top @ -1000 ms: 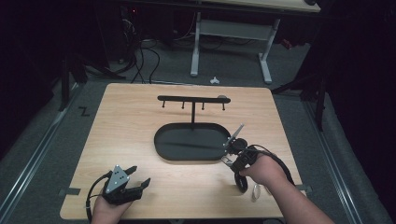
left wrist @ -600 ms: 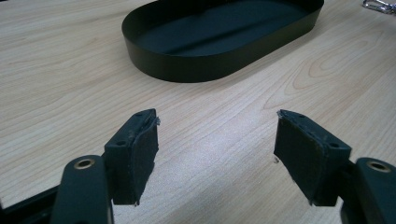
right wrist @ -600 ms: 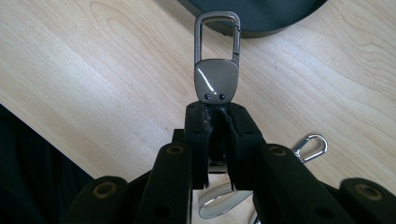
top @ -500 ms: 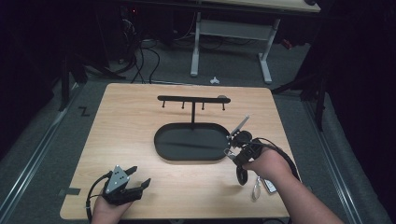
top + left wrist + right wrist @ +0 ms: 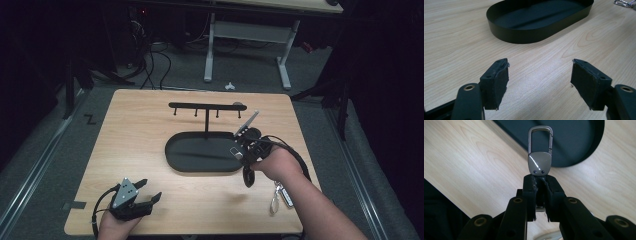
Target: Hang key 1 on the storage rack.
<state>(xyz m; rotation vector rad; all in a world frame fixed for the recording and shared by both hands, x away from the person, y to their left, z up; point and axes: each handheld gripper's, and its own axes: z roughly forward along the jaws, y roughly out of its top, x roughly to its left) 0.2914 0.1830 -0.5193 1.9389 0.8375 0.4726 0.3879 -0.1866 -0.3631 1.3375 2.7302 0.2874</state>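
A silver carabiner key clip [image 5: 539,157] sticks out from my right gripper [image 5: 539,181], which is shut on its lower end. In the high view that clip [image 5: 247,122] points up and away over the right end of the black oval tray [image 5: 175,159], just below the right end of the black hook rack [image 5: 205,106]. My right gripper [image 5: 243,134] is held above the tray's rim. My left gripper [image 5: 150,192] rests near the table's front left corner, open and holding nothing. In its own view the left gripper [image 5: 539,77] faces the tray's wall [image 5: 524,37].
A second key clip with a ring [image 5: 277,197] lies on the wood by the right forearm, near the front right edge; its end also shows past the tray [image 5: 624,3]. The rack's post [image 5: 206,125] rises from the tray's back.
My right gripper has carried the clip a little left and farther from the person, toward the rack's right end. The left gripper has stayed still.
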